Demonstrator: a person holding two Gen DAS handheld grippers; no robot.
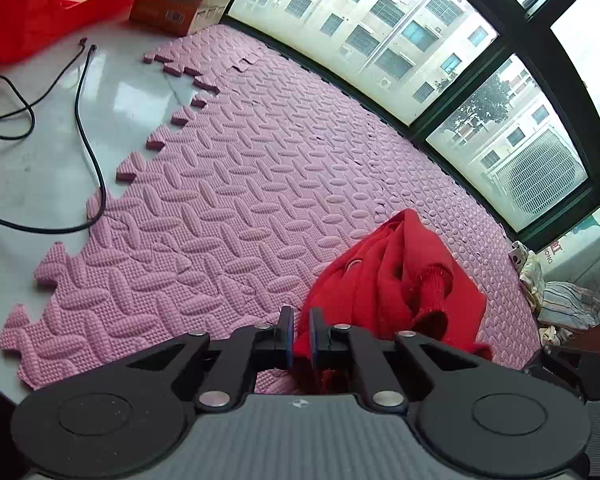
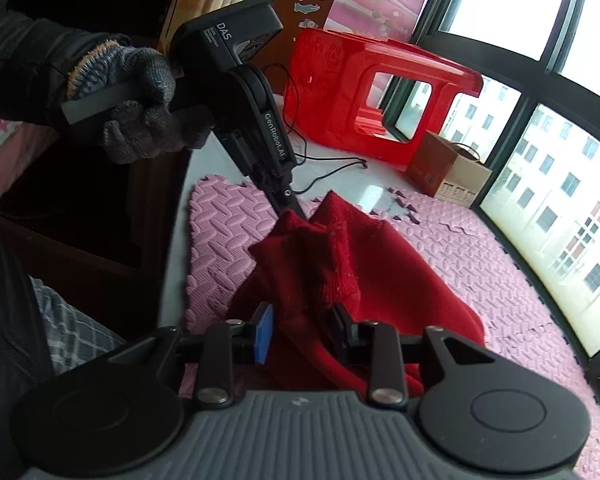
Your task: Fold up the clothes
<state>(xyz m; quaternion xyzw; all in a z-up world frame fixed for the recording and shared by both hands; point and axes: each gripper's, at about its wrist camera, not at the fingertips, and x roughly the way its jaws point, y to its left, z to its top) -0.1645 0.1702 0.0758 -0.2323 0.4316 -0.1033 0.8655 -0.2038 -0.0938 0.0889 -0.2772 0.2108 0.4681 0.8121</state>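
While the red knit garment (image 1: 400,280) lay bunched on the pink foam mat (image 1: 240,184), part of its edge rose between the fingers of the left gripper (image 1: 301,334), which were drawn close together and clamped on the cloth. In the right wrist view the same garment (image 2: 340,272) stood up in a peak where the left gripper (image 2: 290,208) pinched it from above, held by a gloved hand (image 2: 140,112). The right gripper (image 2: 304,332) sat low over the near side of the garment, its fingers apart with a thick fold of red cloth lying between them; the blue pad of one finger (image 2: 265,332) showed clear of the fabric. Beyond the mat a black cable (image 1: 88,136) trailed over the pale floor (image 1: 40,168), with a red plastic stool (image 2: 364,92) and a brown cardboard box (image 2: 448,172) near the windows (image 1: 400,28).
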